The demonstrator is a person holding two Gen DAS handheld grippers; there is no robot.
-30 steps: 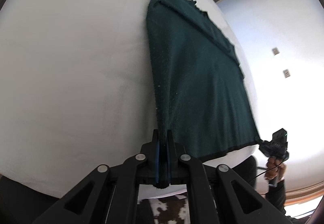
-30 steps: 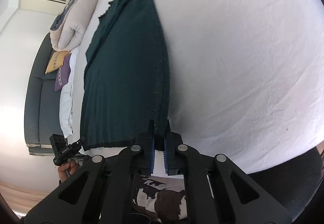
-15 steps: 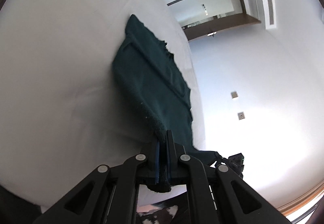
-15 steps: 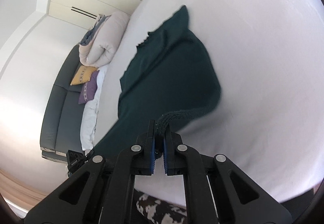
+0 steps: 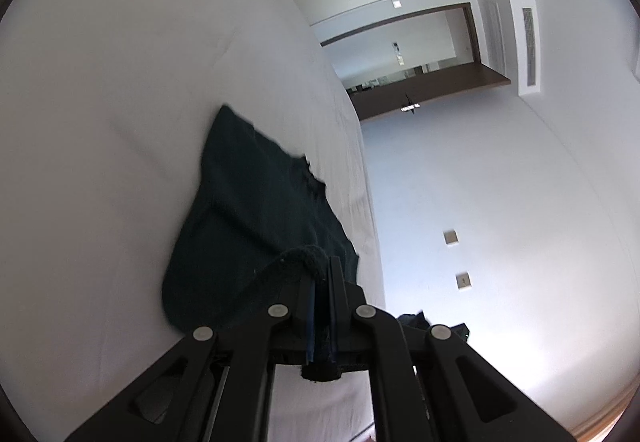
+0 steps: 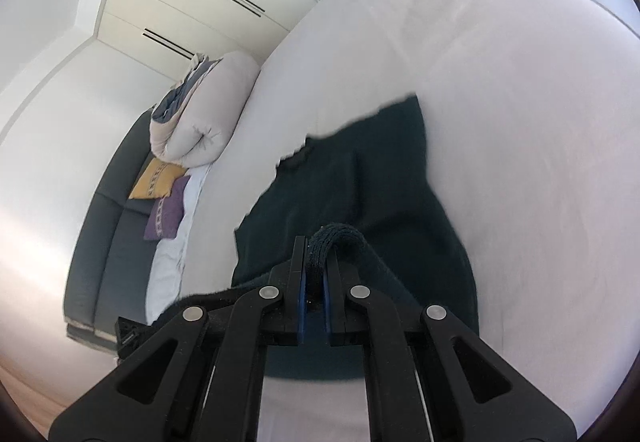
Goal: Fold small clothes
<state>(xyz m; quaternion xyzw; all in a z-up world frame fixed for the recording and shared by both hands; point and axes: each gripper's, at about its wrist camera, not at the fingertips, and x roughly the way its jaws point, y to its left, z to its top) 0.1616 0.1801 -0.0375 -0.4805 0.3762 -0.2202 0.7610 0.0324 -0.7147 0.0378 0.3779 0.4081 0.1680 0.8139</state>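
Since a second ago both near corners have lifted off the white bed (image 5: 120,82), the left gripper (image 5: 322,274) and right gripper (image 6: 314,254) each clamped on the dark green garment (image 5: 240,210), whose length runs straight ahead.

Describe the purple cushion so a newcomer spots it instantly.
Right wrist view: find the dark sofa left of the white bed. The purple cushion lies on its seat, just below the yellow cushion; it is the only purple item.
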